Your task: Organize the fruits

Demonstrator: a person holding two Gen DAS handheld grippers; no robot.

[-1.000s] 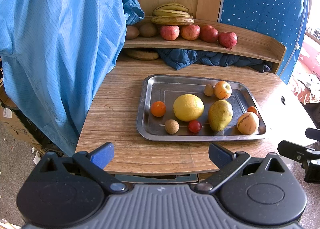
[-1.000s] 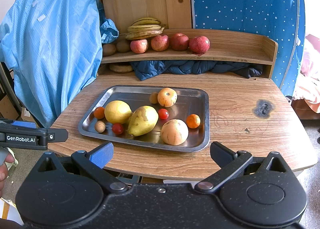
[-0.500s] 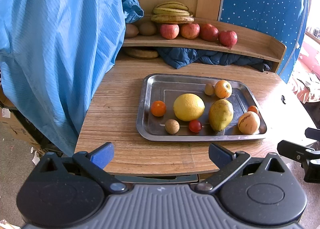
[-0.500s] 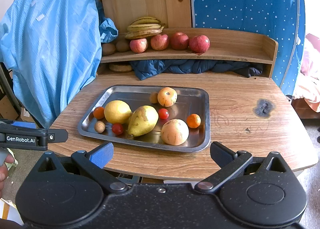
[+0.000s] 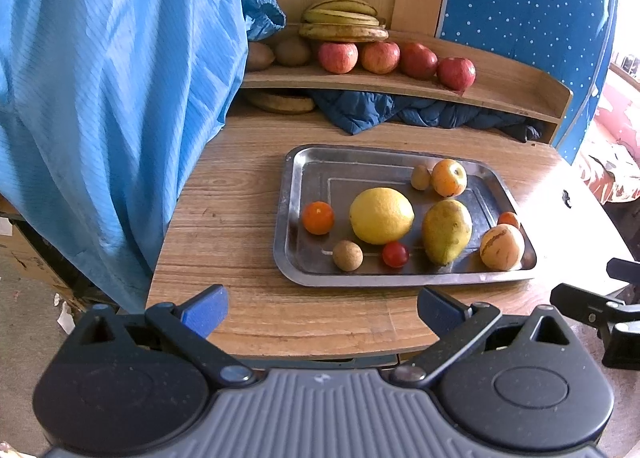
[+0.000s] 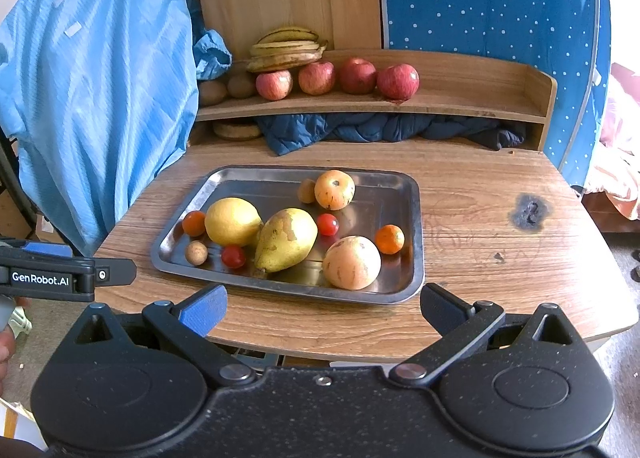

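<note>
A steel tray (image 5: 312,161) (image 6: 408,193) sits on the wooden table. It holds a lemon (image 5: 381,215) (image 6: 232,221), a pear (image 5: 446,230) (image 6: 286,238), a striped melon-like fruit (image 5: 501,246) (image 6: 351,262), an orange-yellow apple (image 5: 449,177) (image 6: 334,189), small oranges, cherry tomatoes and small brown fruits. My left gripper (image 5: 322,304) is open and empty, near the table's front edge. My right gripper (image 6: 323,304) is open and empty, just short of the tray.
A wooden shelf (image 5: 520,85) (image 6: 480,97) at the back carries bananas (image 5: 344,21), several red apples (image 6: 356,75) and kiwis; its right part is bare. Dark blue cloth (image 6: 360,129) lies under it. A blue garment (image 5: 112,89) hangs on the left.
Both grippers have crept slightly forward toward the table. No fruit has moved.
</note>
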